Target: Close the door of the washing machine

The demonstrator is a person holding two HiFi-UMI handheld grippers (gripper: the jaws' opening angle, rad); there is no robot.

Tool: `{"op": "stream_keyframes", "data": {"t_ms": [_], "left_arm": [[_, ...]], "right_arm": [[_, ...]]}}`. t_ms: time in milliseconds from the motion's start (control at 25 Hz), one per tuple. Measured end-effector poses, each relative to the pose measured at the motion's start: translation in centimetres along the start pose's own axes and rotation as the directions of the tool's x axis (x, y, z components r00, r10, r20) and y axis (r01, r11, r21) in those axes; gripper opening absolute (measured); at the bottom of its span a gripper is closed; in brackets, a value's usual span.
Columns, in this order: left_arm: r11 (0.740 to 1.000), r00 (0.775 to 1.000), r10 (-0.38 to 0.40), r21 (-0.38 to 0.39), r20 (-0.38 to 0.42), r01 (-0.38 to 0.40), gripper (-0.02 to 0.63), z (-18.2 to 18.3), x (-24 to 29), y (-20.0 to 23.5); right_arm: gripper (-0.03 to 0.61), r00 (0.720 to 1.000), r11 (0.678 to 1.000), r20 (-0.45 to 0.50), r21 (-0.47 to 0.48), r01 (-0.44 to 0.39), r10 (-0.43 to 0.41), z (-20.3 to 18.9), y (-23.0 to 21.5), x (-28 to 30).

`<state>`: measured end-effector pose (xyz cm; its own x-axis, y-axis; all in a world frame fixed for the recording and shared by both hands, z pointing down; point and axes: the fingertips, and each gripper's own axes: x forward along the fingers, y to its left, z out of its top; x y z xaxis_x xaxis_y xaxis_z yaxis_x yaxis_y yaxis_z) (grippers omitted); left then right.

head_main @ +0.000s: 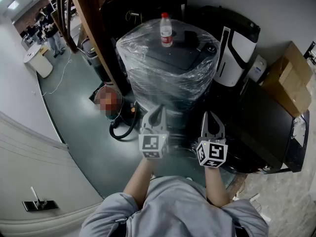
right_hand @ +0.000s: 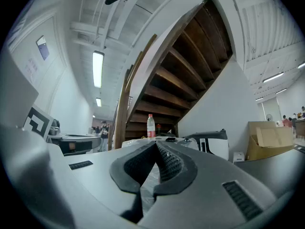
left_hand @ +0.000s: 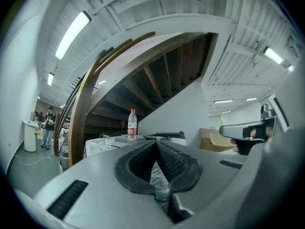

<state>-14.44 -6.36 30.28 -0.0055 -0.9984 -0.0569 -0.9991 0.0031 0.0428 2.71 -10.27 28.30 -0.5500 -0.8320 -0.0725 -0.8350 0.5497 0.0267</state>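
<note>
The washing machine point(head_main: 170, 75) is a top-loader wrapped in clear plastic film, standing straight ahead of me under the stairs. Its dark lid point(head_main: 174, 54) lies flat on top beneath the film. A water bottle point(head_main: 166, 29) with a red cap stands on it, also seen as the bottle point(left_hand: 132, 124) in the left gripper view and the bottle point(right_hand: 150, 126) in the right gripper view. My left gripper point(head_main: 157, 109) and right gripper point(head_main: 211, 115) hover side by side just short of the machine's front. Both are shut with nothing between the tips, as in the left gripper point(left_hand: 156, 142) and right gripper point(right_hand: 156, 144) views.
A wooden staircase point(head_main: 91, 28) rises at the left behind the machine. A white and black appliance point(head_main: 238, 46) stands to its right, then a cardboard box point(head_main: 291, 80) and a dark flat panel point(head_main: 269, 127). A black hose point(head_main: 121, 128) lies on the floor at the left.
</note>
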Motion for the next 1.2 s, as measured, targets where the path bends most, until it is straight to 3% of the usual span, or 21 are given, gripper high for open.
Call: {"op": "stream_keyframes", "data": {"t_ms": [680,1200], "left_arm": [[1.000,1.000,-0.007,0.001,-0.005,0.007,-0.002,-0.4,0.3,0.2],[1.000,0.999,-0.002,0.005,-0.039,0.002,-0.002,-2.8,1.1,2.0]], "right_arm": [[-0.002,1.000,1.000,-0.027,0.011,-0.010,0.010,-1.1,0.4,0.6],[0.002,0.985,0.999,-0.172,0.040,-0.026,0.033,-6.8,0.1,1.9]]}}
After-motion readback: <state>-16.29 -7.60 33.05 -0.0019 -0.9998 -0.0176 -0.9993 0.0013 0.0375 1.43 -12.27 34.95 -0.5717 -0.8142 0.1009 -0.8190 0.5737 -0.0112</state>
